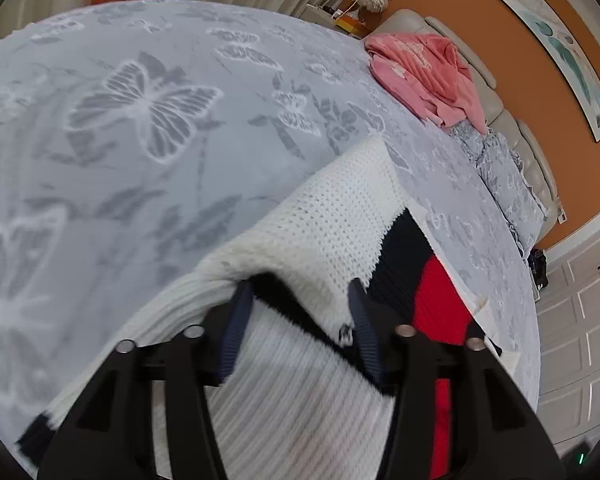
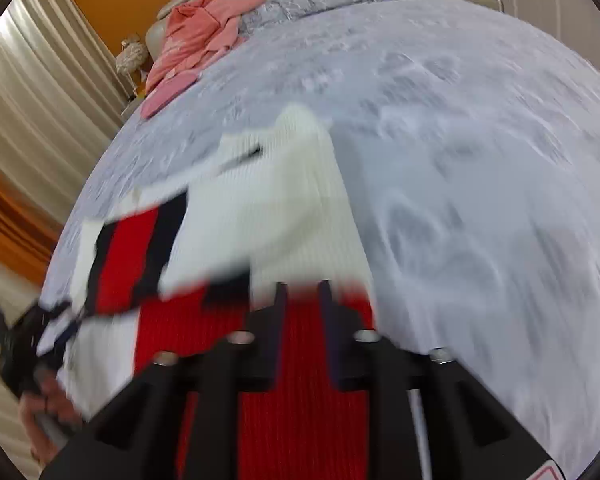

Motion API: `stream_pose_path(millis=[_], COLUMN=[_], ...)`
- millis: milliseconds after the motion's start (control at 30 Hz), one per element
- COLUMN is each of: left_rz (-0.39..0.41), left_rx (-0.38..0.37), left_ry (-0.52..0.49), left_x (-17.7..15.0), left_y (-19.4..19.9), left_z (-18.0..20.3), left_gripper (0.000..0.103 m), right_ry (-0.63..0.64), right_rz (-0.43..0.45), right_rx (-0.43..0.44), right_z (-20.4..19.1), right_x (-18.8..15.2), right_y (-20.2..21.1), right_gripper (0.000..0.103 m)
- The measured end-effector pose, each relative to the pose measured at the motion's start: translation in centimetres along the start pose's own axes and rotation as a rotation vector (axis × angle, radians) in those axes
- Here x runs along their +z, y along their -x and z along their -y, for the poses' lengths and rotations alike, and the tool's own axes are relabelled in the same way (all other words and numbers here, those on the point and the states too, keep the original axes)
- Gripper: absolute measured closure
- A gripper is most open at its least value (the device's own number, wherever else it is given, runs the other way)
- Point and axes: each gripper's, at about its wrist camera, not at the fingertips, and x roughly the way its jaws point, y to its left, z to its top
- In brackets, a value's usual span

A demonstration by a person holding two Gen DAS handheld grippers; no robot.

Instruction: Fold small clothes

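A white knit sweater (image 1: 332, 216) with black and red stripes lies on the bed. In the left wrist view my left gripper (image 1: 298, 292) stands open low over its ribbed white part. The blue fingers (image 1: 236, 320) are spread wide, with knit showing between them but not pinched. In the blurred right wrist view the sweater (image 2: 260, 208) is partly folded. My right gripper (image 2: 303, 292) is over its red band, jaws a little apart, nothing pressed between them. The left gripper (image 2: 24, 340) and the hand (image 2: 40, 412) that holds it show at the sweater's left edge.
The bed has a grey butterfly-patterned cover (image 1: 140, 100) with wide room around the sweater. A crumpled pink garment (image 1: 428, 76) lies near the headboard beside patterned pillows (image 1: 508, 176). Curtains (image 2: 40, 100) hang on one side and white cabinet doors (image 1: 580, 340) stand on the other.
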Motion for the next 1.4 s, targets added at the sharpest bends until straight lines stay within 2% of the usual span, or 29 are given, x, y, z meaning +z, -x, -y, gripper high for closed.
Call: stream_pose_path(millis=[67,100,167,200,267,333,367,433,500,533,600,633,667,700,733,767,800,867,967,1067,1267,1400], left_rz=[-0.015,-0.014,-0.016,-0.029,-0.069,-0.116,-0.141,-0.267,-0.355,-0.361,-0.359,-0.369,-0.377,-0.384,-0.404,-0.450,-0.487,-0.481,-0.398,-0.402,-0.421,-0.432], left_rx=[-0.035,-0.038,0.001,0.021,0.070,0.108,0.103,0.082,0.021,0.012,0.002,0.014,0.026,0.028,0.023,-0.003,-0.001,-0.020,-0.059,-0.103,-0.161,-0.174], left_ry=[-0.043,-0.063,-0.113,-0.137,-0.160,-0.138,-0.123,-0.062,-0.007,-0.005,-0.037,-0.038,-0.036,-0.053,-0.077,-0.081,-0.061,-0.014,-0.091,-0.138,-0.197,-0.202], left_x=[-0.4,-0.6,-1.5,-2.2,-3.7,-5.6,-6.2,-8.6,-10.4,-10.8,-10.8,-10.7,-10.7,-10.6,-10.6,-10.7,-10.9,-10.5,-9.8,-10.3,-13.4,-15.7], left_y=[2.9,4.2,7.7,10.0,13.6,16.2,16.7,17.0,16.6,16.5,16.1,15.7,15.4,15.1,14.8,14.3,14.0,15.2,19.5,22.6,30.1,35.3], left_z=[-0.8,-1.3,-3.2,-4.9,-8.2,-11.4,-12.4,-14.9,-16.0,-15.9,-15.2,-15.0,-14.7,-14.2,-13.6,-13.1,-13.2,-13.3,-12.0,-11.0,-10.6,-12.9], left_gripper=[0.039,0.038,0.026,0.025,0.019,0.015,0.014,0.014,0.014,0.014,0.013,0.015,0.022,0.031,0.058,0.091,0.096,0.098,0.098,0.099,0.100,0.100], right_ry=[-0.003,0.001,-0.007,-0.019,-0.032,-0.060,-0.076,-0.101,-0.128,-0.132,-0.141,-0.165,-0.190,-0.204,-0.220,-0.244,-0.255,-0.242,-0.216,-0.178,-0.142,-0.122], right_rz=[-0.051,-0.096,-0.172,-0.224,-0.275,-0.327,-0.346,-0.398,-0.443,-0.456,-0.426,-0.400,-0.388,-0.389,-0.395,-0.385,-0.349,-0.277,-0.179,-0.116,-0.085,-0.104], right_rx=[0.002,0.004,0.017,0.033,0.033,0.074,0.097,0.150,0.158,0.149,0.131,0.162,0.181,0.177,0.171,0.170,0.167,0.159,0.165,0.162,0.155,0.149], right_z=[0.9,1.4,2.2,2.8,3.5,3.9,4.0,3.7,3.3,3.0,2.5,2.4,2.4,2.3,2.4,2.6,2.6,2.3,2.6,3.2,4.7,5.4], right_x=[-2.6,-4.5,-7.5,-9.4,-12.2,-15.1,-16.5,-18.3,-19.8,-20.2,-20.1,-19.7,-19.4,-19.6,-19.6,-19.6,-19.3,-18.7,-18.2,-18.7,-22.1,-26.8], right_y=[2.0,3.5,5.4,6.5,8.1,9.3,9.6,9.3,8.4,7.8,7.6,7.5,7.1,7.0,6.6,6.5,7.2,9.5,14.2,18.8,25.2,29.1], right_gripper=[0.059,0.056,0.048,0.045,0.044,0.039,0.039,0.038,0.037,0.037,0.037,0.037,0.053,0.086,0.096,0.096,0.096,0.097,0.097,0.097,0.097,0.097])
